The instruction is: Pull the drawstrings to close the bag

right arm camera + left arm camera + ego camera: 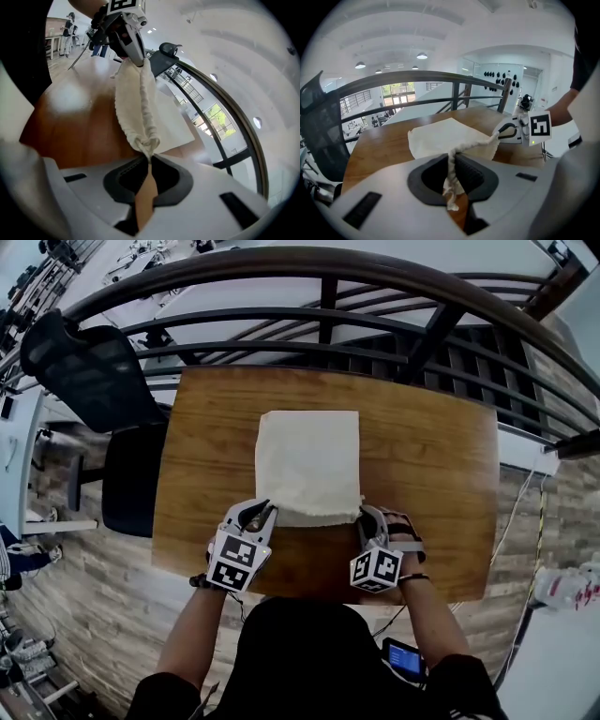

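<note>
A cream cloth bag (pixel 309 460) lies flat on the wooden table (pixel 431 456), its gathered mouth towards me. My left gripper (pixel 261 511) is at the mouth's left corner, shut on the left drawstring (pixel 469 146), whose frayed end hangs behind the jaws. At the right corner, my right gripper (pixel 367 515) is shut on the right drawstring's knot (pixel 146 143). In the left gripper view the twisted cord runs from my left gripper (pixel 451 162) across to the right gripper (pixel 511 132). In the right gripper view the puckered hem (pixel 140 103) stretches from my right gripper (pixel 149 164) to the left gripper (pixel 129 37).
A curved dark metal railing (pixel 328 296) runs behind the table's far edge. A black office chair (pixel 94 381) stands to the left of the table. The table's near edge lies just under both grippers.
</note>
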